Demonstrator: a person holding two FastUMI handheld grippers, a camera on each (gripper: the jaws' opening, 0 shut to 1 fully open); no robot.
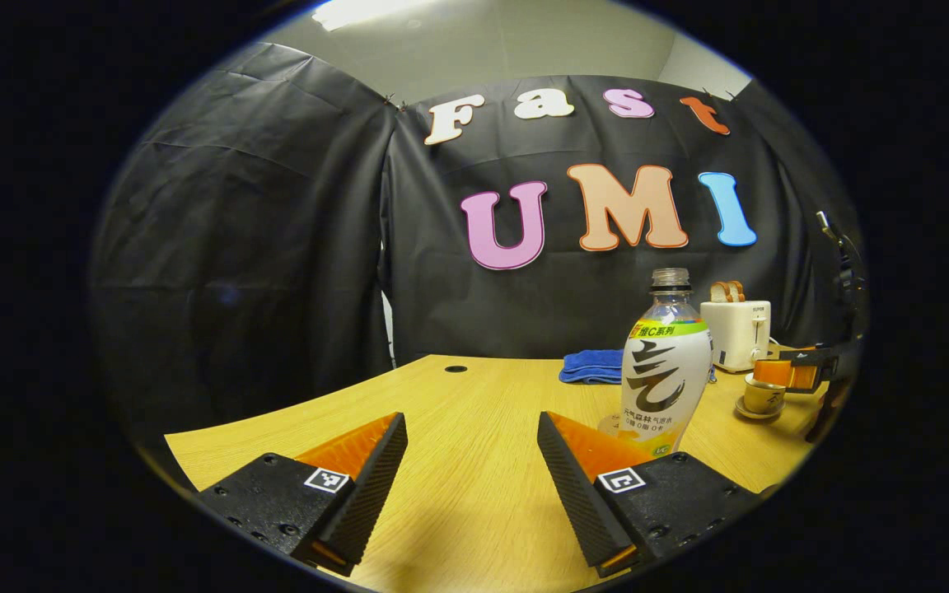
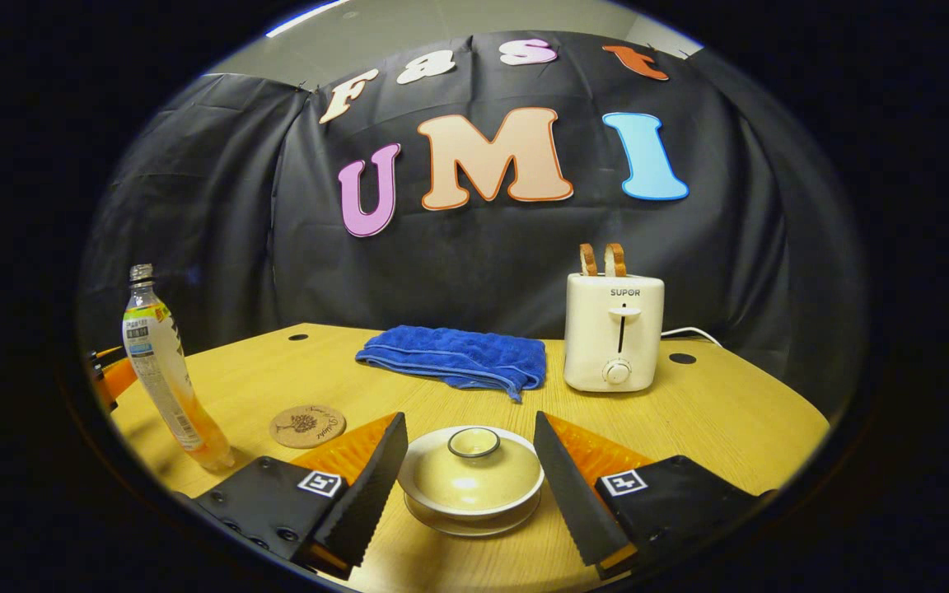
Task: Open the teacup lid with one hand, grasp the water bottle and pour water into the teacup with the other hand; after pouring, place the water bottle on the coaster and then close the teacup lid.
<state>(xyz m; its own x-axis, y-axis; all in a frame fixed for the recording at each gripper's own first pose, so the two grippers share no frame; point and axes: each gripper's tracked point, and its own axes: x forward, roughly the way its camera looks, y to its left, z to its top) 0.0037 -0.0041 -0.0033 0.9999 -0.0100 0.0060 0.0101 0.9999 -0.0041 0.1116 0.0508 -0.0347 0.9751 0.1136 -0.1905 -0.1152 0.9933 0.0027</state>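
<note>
1. Two grippers worked over one wooden table (image 2: pixel 738 412), which carried everything and sat against the black booth wall.
2. Toaster (image 2: pixel 614 342) stood at the back right in the right gripper view, two bread slices (image 2: pixel 602 259) upright in its slots; not part of the task, so it sat clear of the work area.
3. Blue towel (image 2: pixel 458 356) lay folded just left of the toaster, also out of the way.
4. Water bottle (image 1: pixel 662 371) stood upright, uncapped, with liquid low in the base. It was just ahead-right of the left gripper (image 1: pixel 472 461), probably staged for that hand to take.
5. Left gripper: fingers spread wide, nothing between them, bottle outside the gap. Judged pre-grasp, not aligned yet.
6. Right gripper (image 2: pixel 466 465): fingers parted and straddling the teacup (image 2: pixel 471 502), one each side, neither visibly pressing. Looked like a lineup for the lid lift.
7. Teacup rested on its saucer near the front edge, lid (image 2: pixel 472 468) seated with the ring knob on top. Lid not yet off, so pouring was still blocked.
8. Coaster (image 2: pixel 307 425) lay flat between bottle and teacup, bare, near the pour spot for a short set-down afterward.
9. Risk, as a judgement: the open bottle would spill if tipped during the grab.
</note>
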